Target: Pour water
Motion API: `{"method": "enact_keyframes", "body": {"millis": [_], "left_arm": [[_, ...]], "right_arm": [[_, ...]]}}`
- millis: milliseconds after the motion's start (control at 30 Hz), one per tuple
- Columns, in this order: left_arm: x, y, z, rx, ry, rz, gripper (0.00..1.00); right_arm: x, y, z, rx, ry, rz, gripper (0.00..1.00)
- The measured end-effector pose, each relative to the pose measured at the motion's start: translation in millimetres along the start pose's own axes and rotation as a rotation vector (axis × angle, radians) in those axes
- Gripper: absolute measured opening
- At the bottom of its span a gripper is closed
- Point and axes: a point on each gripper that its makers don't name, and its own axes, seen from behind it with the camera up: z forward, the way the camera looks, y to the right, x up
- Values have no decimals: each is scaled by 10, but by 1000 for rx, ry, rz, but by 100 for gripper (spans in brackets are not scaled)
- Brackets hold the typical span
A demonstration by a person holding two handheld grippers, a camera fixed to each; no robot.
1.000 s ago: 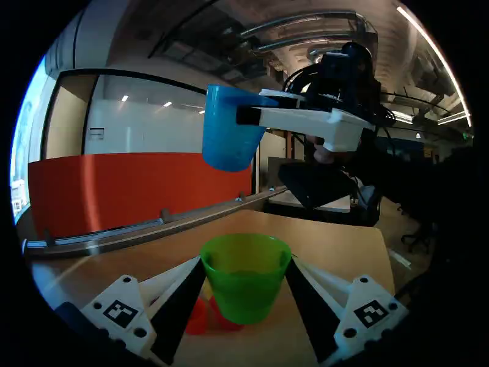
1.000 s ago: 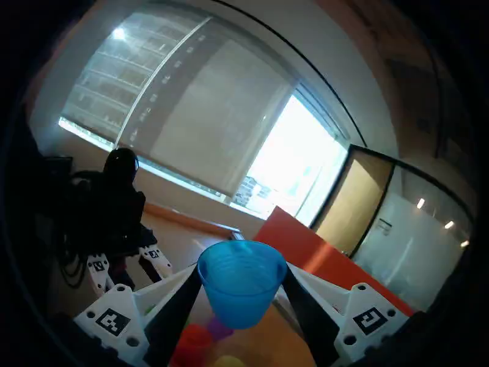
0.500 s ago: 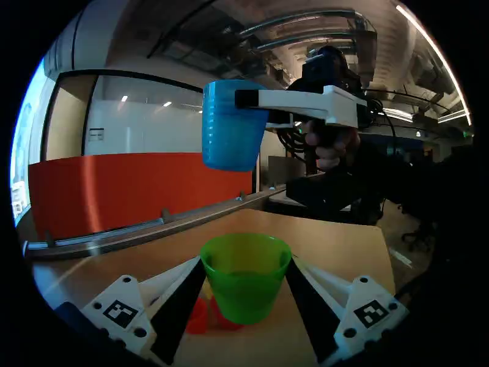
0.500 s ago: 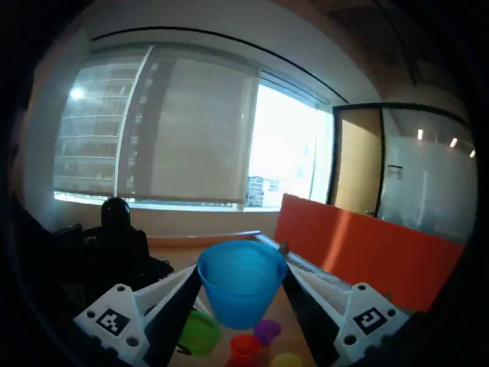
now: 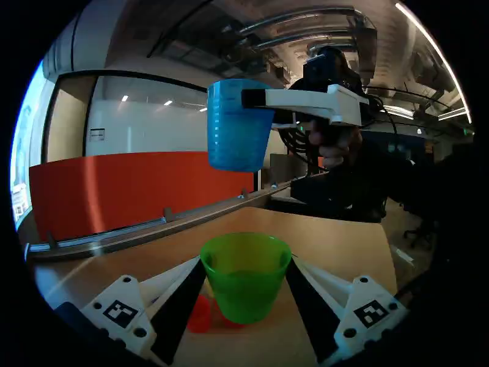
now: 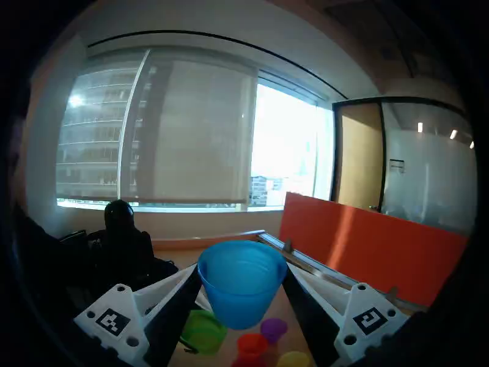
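— Holding what, nearest?
— The left gripper (image 5: 244,264) clamps a green cup (image 5: 246,293), upright, wooden table (image 5: 333,244) behind. Farther off the right gripper (image 5: 241,101), in a hand (image 5: 333,137), grips a blue cup (image 5: 237,131) upright, higher than the green one.

A light wooden table (image 5: 342,244) runs below, a metal rail (image 5: 153,223) along its far edge, an orange partition (image 5: 122,183) just behind; above it, a glass wall (image 5: 147,122) beside a wooden door panel (image 5: 64,116). Overhead, bare pipes (image 5: 293,24) and a strip light (image 5: 428,52); in the right gripper view, a wide blind-covered window (image 6: 189,134), daylight blazing through one uncovered pane (image 6: 284,147).
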Motion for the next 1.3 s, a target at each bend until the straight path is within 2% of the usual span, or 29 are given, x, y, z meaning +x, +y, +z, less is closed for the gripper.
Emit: {"method": "enact_keyframes", "body": {"millis": [267,567,967,1300], "left_arm": [[-7,-38,-11,8,-1,-6,87],[4,-81,-11,17,0,-10,87],[-23,-131,-24,27,-9,-11,87],[-165,-212,-71,42,-58,-1,87]], "right_arm": [[-26,55,-52,-6,8,21,92],[-58,77,-71,-15,12,1,92],[-134,135,-144,-28,15,18,93],[-363,260,-298,-57,-7,28,93]]}}
